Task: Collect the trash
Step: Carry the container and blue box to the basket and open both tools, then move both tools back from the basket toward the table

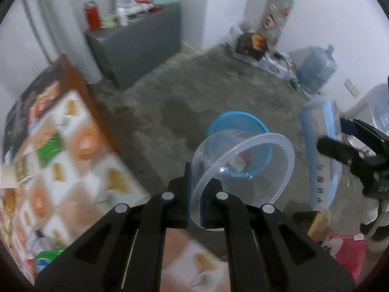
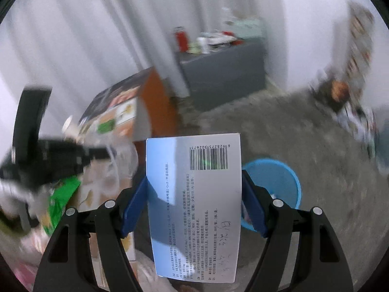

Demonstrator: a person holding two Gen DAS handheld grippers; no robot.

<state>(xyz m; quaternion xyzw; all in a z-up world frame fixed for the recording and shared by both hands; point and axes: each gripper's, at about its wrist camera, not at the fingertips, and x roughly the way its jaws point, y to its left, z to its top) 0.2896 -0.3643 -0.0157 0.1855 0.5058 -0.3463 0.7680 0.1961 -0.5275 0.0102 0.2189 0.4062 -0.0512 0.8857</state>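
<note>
My left gripper (image 1: 195, 192) is shut on the rim of a clear plastic bowl (image 1: 245, 168), held tilted in the air above the grey floor. Through and behind the bowl stands a blue bin (image 1: 239, 124) with some trash inside. My right gripper (image 2: 194, 202) is shut on a white and blue box (image 2: 194, 206) with a barcode and printed text, held upright. The same blue bin (image 2: 274, 177) shows just right of the box. In the left wrist view the right gripper (image 1: 350, 146) and its box (image 1: 321, 155) appear at the right.
A large printed carton (image 1: 60, 150) full of packaging stands at the left. A grey cabinet (image 1: 138, 46) with a red can stands by the curtain. A water jug (image 1: 316, 70) and clutter sit along the far wall. A pink bag (image 1: 345, 248) lies at the lower right.
</note>
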